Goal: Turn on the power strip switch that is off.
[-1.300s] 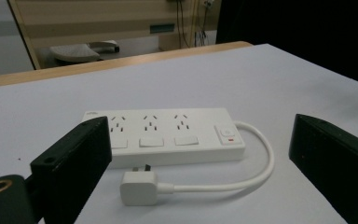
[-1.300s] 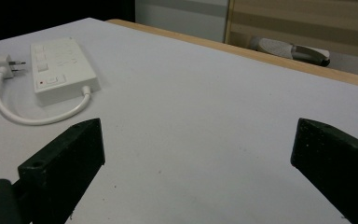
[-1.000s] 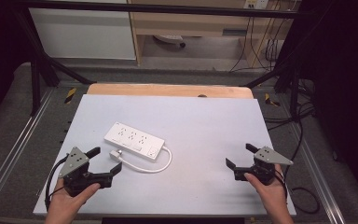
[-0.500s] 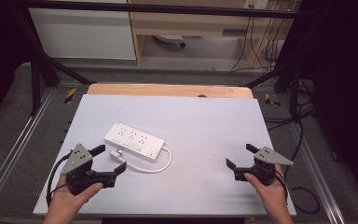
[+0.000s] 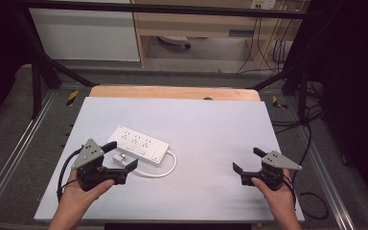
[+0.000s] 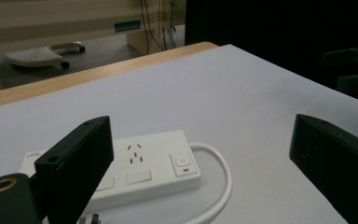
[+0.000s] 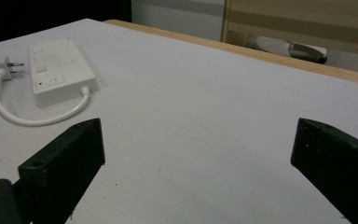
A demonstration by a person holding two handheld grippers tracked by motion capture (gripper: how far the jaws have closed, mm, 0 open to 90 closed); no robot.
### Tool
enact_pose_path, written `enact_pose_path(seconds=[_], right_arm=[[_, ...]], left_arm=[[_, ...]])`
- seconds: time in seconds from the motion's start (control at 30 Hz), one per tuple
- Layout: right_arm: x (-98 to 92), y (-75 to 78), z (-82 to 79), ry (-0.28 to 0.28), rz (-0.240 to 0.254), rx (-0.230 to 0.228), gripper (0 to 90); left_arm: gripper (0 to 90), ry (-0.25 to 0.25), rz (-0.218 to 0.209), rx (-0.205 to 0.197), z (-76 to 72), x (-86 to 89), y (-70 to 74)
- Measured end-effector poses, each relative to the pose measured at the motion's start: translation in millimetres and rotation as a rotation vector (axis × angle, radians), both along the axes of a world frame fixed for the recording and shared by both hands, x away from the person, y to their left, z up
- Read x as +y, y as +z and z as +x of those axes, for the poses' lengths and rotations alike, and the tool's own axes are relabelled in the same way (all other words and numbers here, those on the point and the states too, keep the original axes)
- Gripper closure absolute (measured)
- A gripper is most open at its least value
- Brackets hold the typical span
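A white power strip (image 5: 140, 144) lies flat left of the table's middle, with a short white cable (image 5: 165, 168) looping round to its plug (image 5: 120, 159). My left gripper (image 5: 120, 154) is open, its jaws on either side of the plug, just short of the strip. In the left gripper view the strip (image 6: 142, 169) sits between the wide jaws and the plug's pins peek in at the bottom edge. My right gripper (image 5: 248, 160) is open near the table's right front, with nothing between its jaws. The right gripper view has the strip (image 7: 60, 69) and plug (image 7: 3, 64) far off at upper left.
The white table top (image 5: 211, 129) has a wooden strip (image 5: 172, 92) along its far edge. Metal rails (image 5: 14, 153) run along both sides. A rolling base (image 5: 175, 42) and hanging cables (image 5: 268, 43) sit on the floor beyond the table.
My left gripper has moved right and a little forward, closing in on the plug and the strip. The right gripper has stayed where it was.
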State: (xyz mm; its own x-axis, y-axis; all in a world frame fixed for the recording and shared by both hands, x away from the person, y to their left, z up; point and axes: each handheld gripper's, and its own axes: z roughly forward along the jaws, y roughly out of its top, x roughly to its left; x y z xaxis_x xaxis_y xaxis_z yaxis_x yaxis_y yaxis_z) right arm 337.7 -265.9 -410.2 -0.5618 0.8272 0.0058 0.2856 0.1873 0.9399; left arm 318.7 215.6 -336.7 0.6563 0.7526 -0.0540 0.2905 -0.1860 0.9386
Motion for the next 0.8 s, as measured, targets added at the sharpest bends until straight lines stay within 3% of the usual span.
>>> enact_pose_path(seconds=[0.2,0.5,0.7,0.8], right_arm=[[1.4,-0.9,0.3,0.004,-0.005,0.007,3.2],[2.7,-1.2,0.6,0.007,-0.009,0.009,3.3],[2.1,-1.1,0.6,0.004,-0.007,0.007,3.4],[1.8,-1.3,0.8,0.003,-0.007,0.01,3.5]], left_arm=[[6.0,-0.002,-0.002,-0.017,7.2,-9.7,9.2],[7.1,0.004,0.011,-0.011,22.7,-17.7,16.5],[12.9,0.015,-0.013,-0.018,33.3,-19.8,22.2],[15.5,0.021,-0.036,-0.003,37.4,-20.0,21.8]])
